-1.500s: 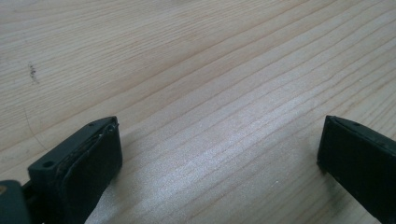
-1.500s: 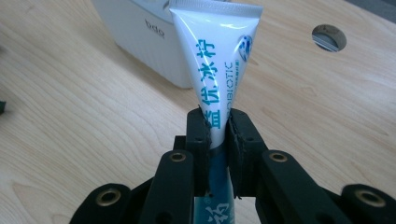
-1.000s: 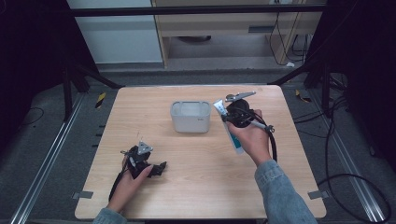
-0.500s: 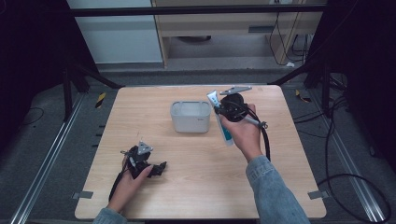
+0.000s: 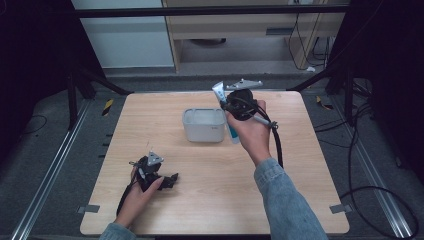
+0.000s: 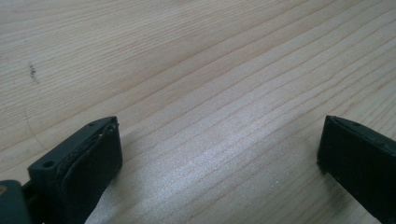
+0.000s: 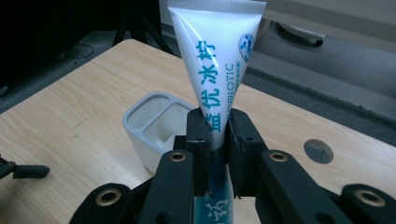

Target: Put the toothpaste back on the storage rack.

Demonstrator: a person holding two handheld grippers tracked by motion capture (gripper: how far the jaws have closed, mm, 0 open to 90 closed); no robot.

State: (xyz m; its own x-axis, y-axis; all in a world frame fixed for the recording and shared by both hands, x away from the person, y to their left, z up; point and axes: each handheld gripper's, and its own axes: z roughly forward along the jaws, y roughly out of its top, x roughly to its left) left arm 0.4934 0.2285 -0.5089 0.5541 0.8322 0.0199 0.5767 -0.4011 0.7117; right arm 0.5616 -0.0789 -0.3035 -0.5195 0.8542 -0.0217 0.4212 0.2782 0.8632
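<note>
table (image 5: 200, 200): light wood, big slab, pretty bare apart from the stuff below

holder (image 5: 204, 125): grey plastic two-compartment cup thing, sits around mid-table, open tops facing up. No writing on it that I can make out

right gripper (image 7: 217, 140): raised off the table just beside the holder on its right side, fingers clamped on the tube's lower middle

left gripper (image 5: 172, 179): parked down low at the near-left of the table, well apart from everything, fingers spread wide with nothing but wood grain between them

toothpaste tube (image 7: 219, 70): white with a teal bottom, held roughly upright, flat crimped end up, cap end pointing down below the fingers

key relation: tube's long axis is close to vertical and the holder is just to the left of it, so I'd guess it gets dropped cap-first into a compartment. Right hand is way nearer, obviously

writing: blue Chinese characters down the tube, "益优冰柠" as best I can read, plus "...BIOTIC" in small print and a round blue logo
</note>
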